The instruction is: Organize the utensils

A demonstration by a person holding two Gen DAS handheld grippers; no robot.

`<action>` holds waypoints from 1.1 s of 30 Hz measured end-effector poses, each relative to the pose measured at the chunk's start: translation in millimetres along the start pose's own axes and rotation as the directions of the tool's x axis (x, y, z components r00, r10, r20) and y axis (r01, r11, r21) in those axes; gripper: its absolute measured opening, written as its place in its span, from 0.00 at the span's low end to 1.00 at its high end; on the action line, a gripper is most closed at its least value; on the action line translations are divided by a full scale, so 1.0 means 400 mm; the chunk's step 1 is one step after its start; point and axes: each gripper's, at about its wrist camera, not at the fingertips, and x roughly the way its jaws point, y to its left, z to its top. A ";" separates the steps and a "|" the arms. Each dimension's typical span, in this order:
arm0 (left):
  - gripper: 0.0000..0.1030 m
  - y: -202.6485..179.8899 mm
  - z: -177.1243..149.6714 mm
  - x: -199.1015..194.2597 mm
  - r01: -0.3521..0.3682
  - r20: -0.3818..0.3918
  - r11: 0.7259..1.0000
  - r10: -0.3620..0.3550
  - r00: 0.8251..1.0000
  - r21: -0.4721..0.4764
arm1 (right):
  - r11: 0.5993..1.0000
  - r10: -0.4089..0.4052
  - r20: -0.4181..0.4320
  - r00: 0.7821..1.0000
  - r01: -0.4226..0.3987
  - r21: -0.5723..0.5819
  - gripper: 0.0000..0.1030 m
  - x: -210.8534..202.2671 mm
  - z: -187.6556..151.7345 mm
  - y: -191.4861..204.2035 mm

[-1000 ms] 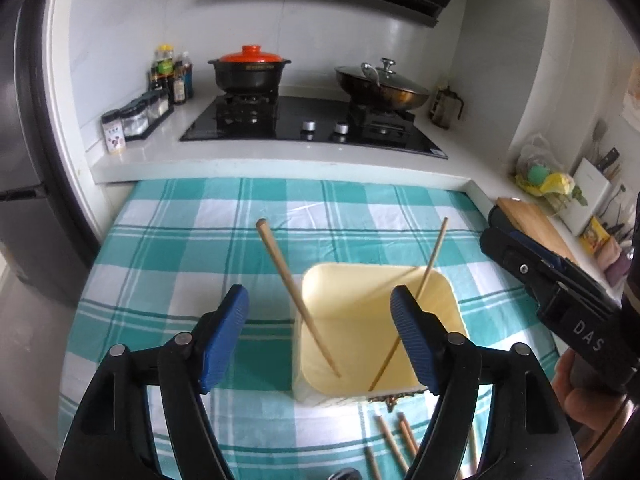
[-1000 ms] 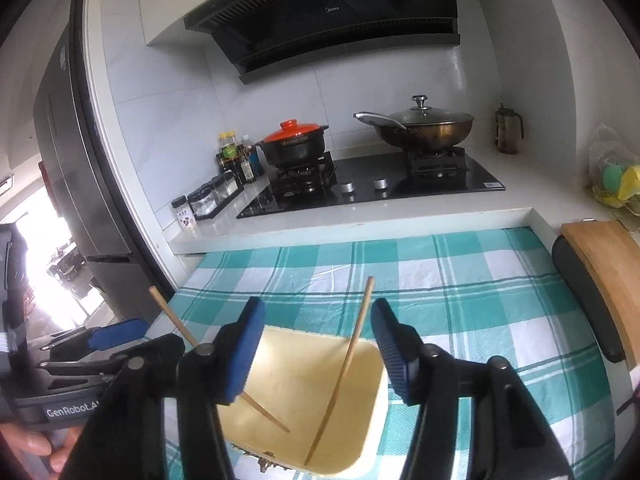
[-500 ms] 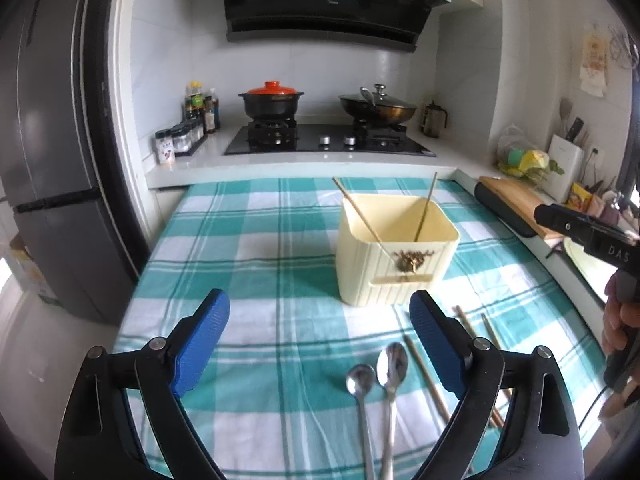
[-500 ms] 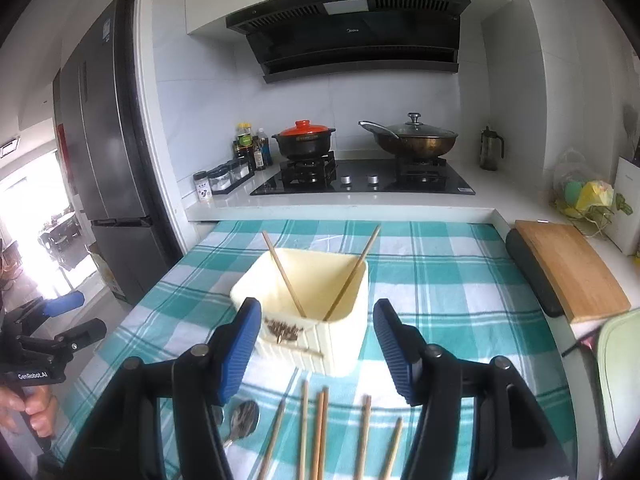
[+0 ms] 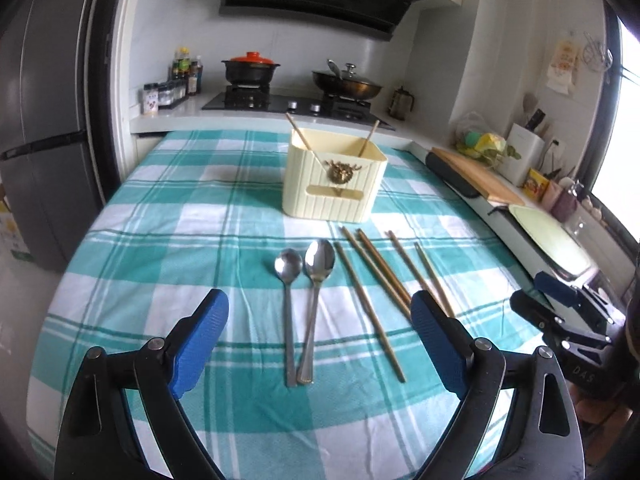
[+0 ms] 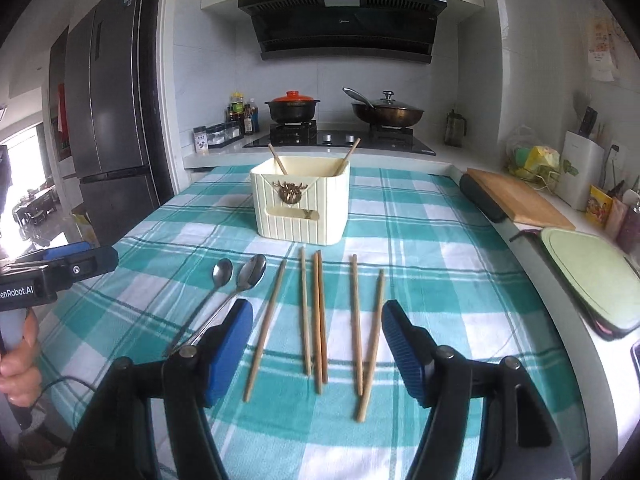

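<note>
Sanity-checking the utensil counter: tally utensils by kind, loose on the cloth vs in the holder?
Spoons on cloth: 2
Chopsticks on cloth: 6
Chopsticks in the cream holder: 2, one leaning left, one leaning right
Total: 10 utensils, 8 not yet put away.

Both grippers pulled back from the cream utensil box [image 5: 334,184] over the past second. A second earlier each hung right above its open top; the left gripper [image 5: 320,344] and right gripper [image 6: 318,354] then stood well short of it, above the near part of the checked tablecloth [image 5: 180,240]. The retreat brought two spoons [image 5: 306,272] and six loose chopsticks [image 6: 316,320] on the cloth fully into view, where only chopstick tips had shown below the box before.
</note>
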 end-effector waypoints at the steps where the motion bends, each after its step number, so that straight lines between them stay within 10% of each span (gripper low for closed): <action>1: 0.92 -0.008 -0.004 -0.007 0.003 0.003 1.000 -0.003 1.000 0.011 | 1.000 -0.012 0.015 1.000 0.012 0.000 0.66 -0.009 -0.005 -0.001; 33: 0.99 -0.013 -0.052 -0.013 -0.109 0.001 0.994 0.109 0.994 0.003 | 0.999 -0.031 0.037 0.999 0.033 -0.039 0.66 0.001 -0.069 0.036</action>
